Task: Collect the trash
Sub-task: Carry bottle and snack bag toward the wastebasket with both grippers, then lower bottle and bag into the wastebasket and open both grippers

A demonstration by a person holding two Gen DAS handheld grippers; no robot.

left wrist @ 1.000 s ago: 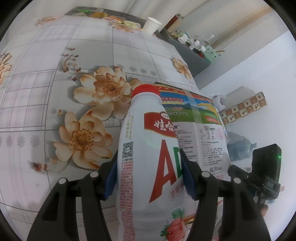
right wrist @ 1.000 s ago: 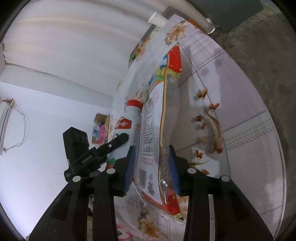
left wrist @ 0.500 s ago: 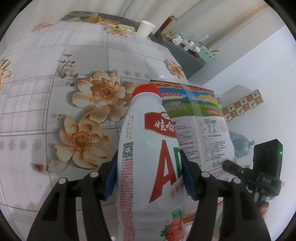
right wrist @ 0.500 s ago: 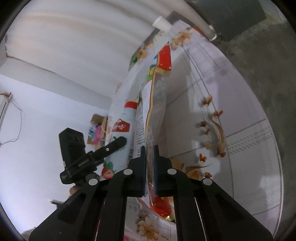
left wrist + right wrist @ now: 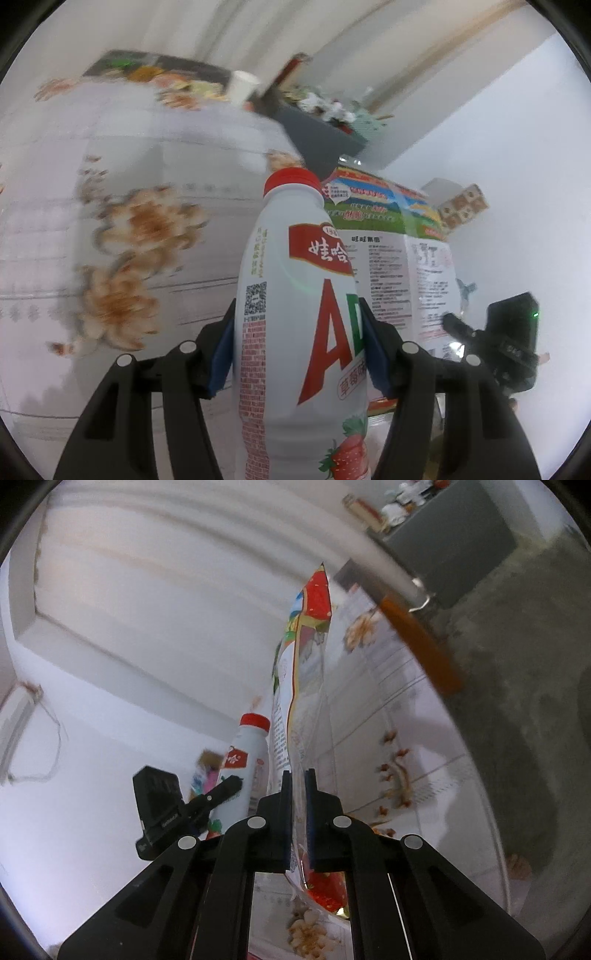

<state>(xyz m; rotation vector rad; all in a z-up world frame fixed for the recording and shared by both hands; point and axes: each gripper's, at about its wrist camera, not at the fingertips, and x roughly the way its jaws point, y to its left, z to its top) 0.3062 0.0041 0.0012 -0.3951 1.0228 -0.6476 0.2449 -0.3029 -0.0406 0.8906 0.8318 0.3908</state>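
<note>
Holding, left: the left gripper [image 5: 297, 350] was clamped on one white drink bottle [image 5: 295, 332], blue pads pressed to both its sides.
Bottle: one, upright, red cap [image 5: 291, 181] on top, red lettering and a strawberry print; it was off the table.
Holding, right: the right gripper [image 5: 298, 808] was pinched tight on one snack bag [image 5: 301, 716], with only the thin film between its pads.
Bag: one, flat, standing on edge, red top corner uppermost, just beside the bottle.
Grippers counted: two, each one visible to the other's camera.
Table: one, floral cloth [image 5: 122, 229], blurred; both items hung over its edge.
Cups: one white paper cup [image 5: 242, 86] at the far end of the table.
Background: one dark cabinet [image 5: 317, 129] with small clutter on top, too blurred to count.
</note>
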